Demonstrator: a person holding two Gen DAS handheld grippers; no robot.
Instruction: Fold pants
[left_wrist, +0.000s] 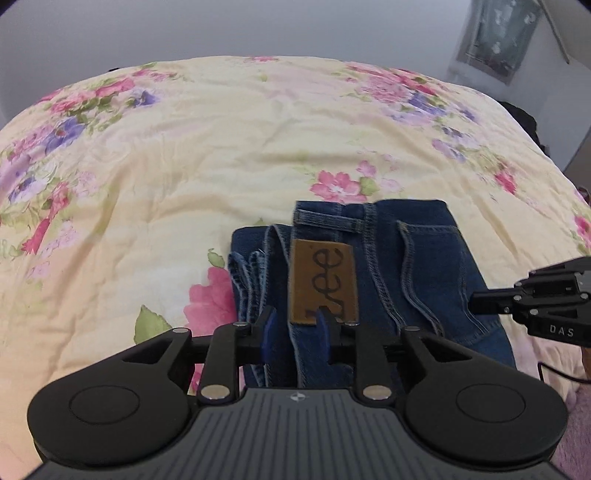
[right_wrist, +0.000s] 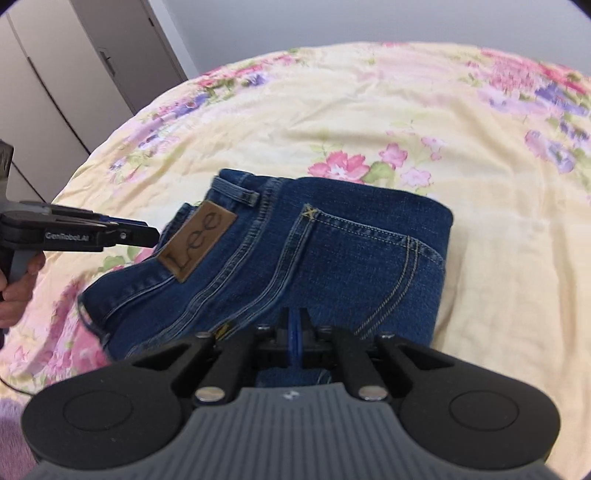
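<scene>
Left wrist view looks along the left gripper (left_wrist: 295, 325), whose blue-padded fingers (left_wrist: 268, 332) stand a little apart with the waistband of the folded pants (left_wrist: 417, 266) running between them; whether they press the denim cannot be told. This view shows the brown leather patch (left_wrist: 324, 282) end-on, the stacked layer edges on the left side of the bundle, and the right gripper (left_wrist: 476, 304) reaching in from the right edge, its fingers pressed together beside the pants. Right wrist view shows what the other hides: the right gripper (right_wrist: 295, 328) with its blue pads closed on each other just above the near edge of the pants (right_wrist: 332, 258), touching or only over the cloth I cannot tell. It also shows the back pocket (right_wrist: 380, 266) with yellow stitching, a belt loop (right_wrist: 236, 192), and the left gripper (right_wrist: 147, 234) at the patch (right_wrist: 197, 242) end, held by a bare hand (right_wrist: 16, 291). The pants lie folded near the front edge of a bed covered by a cream floral bedspread (right_wrist: 369, 110). Grey wardrobe doors (right_wrist: 74, 74) stand beyond the bed's left corner; a framed picture (left_wrist: 498, 37) hangs on the wall.
</scene>
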